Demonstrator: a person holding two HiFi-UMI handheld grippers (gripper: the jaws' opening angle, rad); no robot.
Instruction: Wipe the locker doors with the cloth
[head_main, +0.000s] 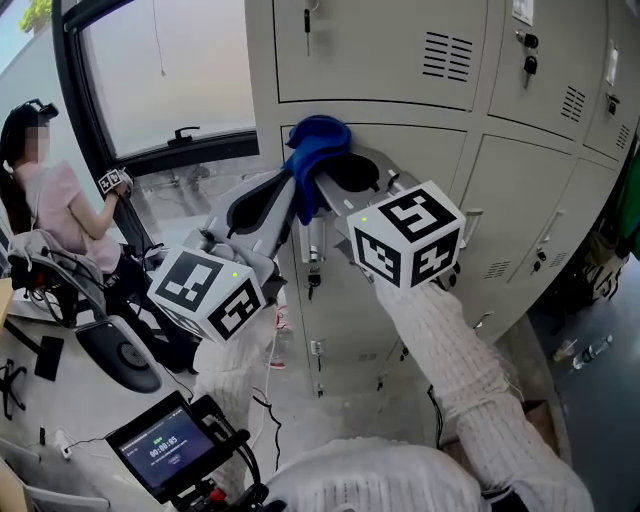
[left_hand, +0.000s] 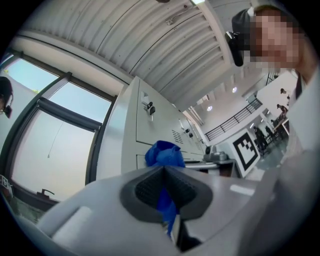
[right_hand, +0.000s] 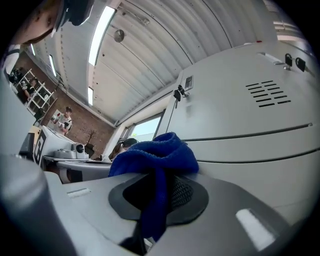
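The left gripper (left_hand: 164, 194) has its jaws pressed together on a strip of the bunched blue cloth (left_hand: 164, 154), which runs down between the ribbed dark pads. The right gripper (right_hand: 158, 194) pinches another fold of the same cloth (right_hand: 155, 150), so both tools share one wad.

In the head view the left gripper (head_main: 296, 196) and right gripper (head_main: 328, 186) meet just below the cloth (head_main: 316, 146). The wad sits at the top left corner of a pale grey metal locker door (head_main: 425, 155) in the middle row, overlapping the seam under the vented upper door (head_main: 370, 50). Whether the fabric is pressed flat on the metal or held just off it cannot be told.

No streaks, damp patches or cleaner areas show on any panel, so nothing marks a door as finished. Judging from the grip and position, this looks like the start of a stroke on that middle door, or an early point in one. The upper row, the doors to the right and the lower row (head_main: 345, 330) all appear left to do.

A dark key fob (head_main: 313, 276) hangs from a lock just below the grippers and could snag on a downward pass. A seated person (head_main: 62, 205) is well off to the left by the large window (head_main: 170, 70).
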